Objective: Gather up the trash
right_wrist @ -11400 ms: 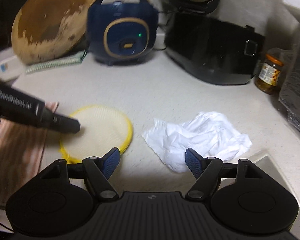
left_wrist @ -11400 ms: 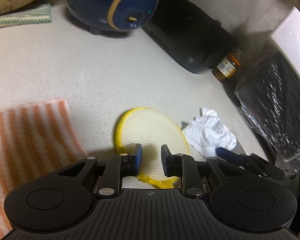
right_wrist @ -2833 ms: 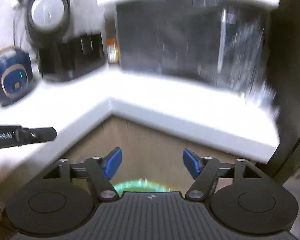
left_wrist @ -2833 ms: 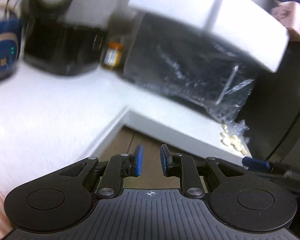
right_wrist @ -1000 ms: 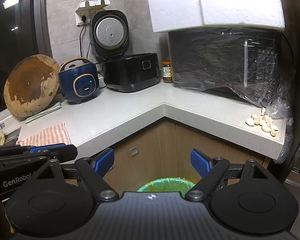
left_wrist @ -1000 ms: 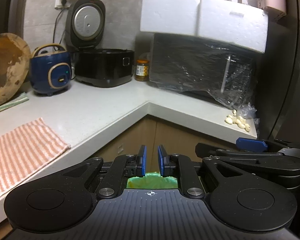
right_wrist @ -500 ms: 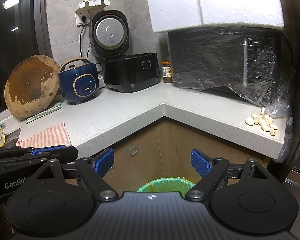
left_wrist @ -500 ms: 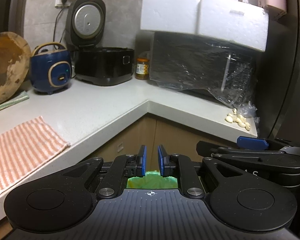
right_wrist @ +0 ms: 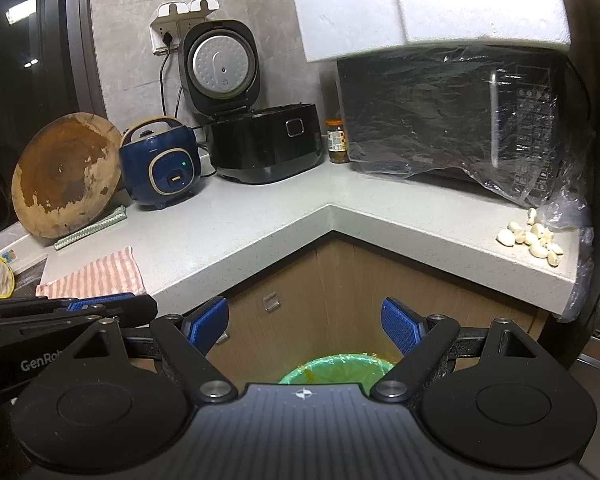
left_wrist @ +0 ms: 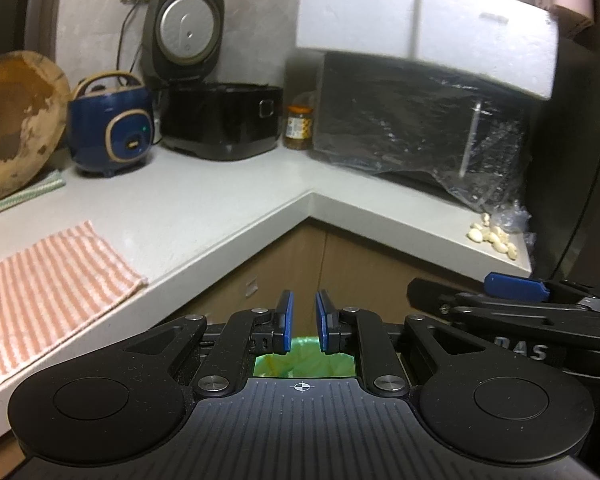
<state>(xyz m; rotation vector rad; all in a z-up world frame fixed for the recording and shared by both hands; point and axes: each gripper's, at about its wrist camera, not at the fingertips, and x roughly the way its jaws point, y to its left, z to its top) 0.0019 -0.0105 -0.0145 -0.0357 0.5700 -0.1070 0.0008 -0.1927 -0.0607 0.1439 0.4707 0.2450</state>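
Right wrist view: left gripper [right_wrist: 100,304] body reads "GenRo".

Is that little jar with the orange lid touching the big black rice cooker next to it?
Apart. In the right wrist view a strip of wall and bare counter shows between the jar and the black rice cooker; the left wrist view shows the same gap.

green-lined bin [right_wrist: 336,366] mostly hidden behind claw body, contents unseen
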